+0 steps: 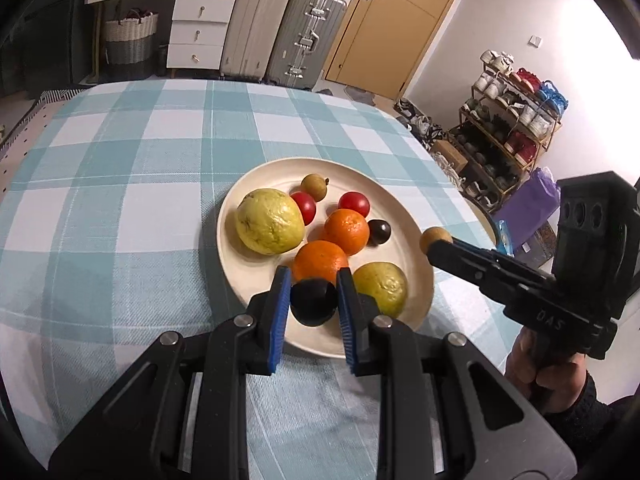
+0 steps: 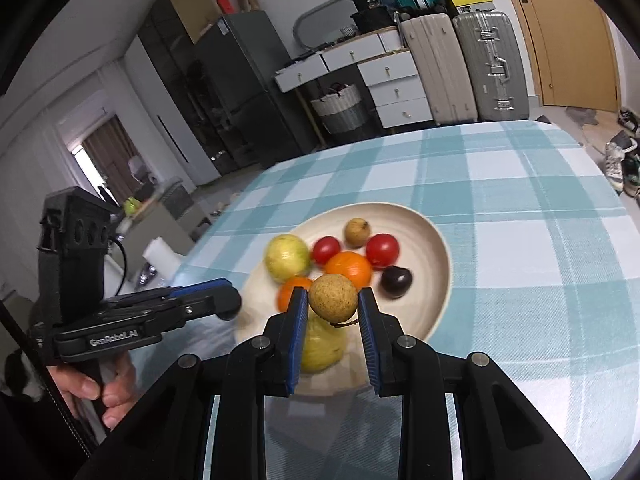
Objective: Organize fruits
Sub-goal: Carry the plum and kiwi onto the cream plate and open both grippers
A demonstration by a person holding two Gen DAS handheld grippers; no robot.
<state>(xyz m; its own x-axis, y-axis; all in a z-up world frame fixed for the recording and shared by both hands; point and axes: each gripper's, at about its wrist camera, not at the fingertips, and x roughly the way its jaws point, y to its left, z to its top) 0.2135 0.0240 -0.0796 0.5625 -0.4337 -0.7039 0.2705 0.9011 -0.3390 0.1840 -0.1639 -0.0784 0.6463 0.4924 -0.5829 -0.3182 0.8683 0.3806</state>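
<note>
A cream plate (image 1: 416, 240) (image 2: 432, 240) on the checked tablecloth holds two yellow-green guavas (image 1: 269, 222), two oranges (image 1: 346, 230), two red tomatoes (image 1: 353, 203), a brown longan (image 1: 314, 186) and a dark plum (image 1: 379, 232). My left gripper (image 1: 313, 288) is shut on a dark plum (image 1: 313, 301) over the plate's near rim. My right gripper (image 2: 333, 300) is shut on a brown longan (image 2: 333, 297) above the plate's near side; it shows in the left wrist view with the longan (image 1: 435, 239) at its tip.
The table (image 1: 120, 184) with the blue-white checked cloth extends left and far of the plate. Drawers, suitcases (image 1: 304, 36) and a door stand behind it. A shoe rack (image 1: 508, 128) stands to the right, beyond the table's edge.
</note>
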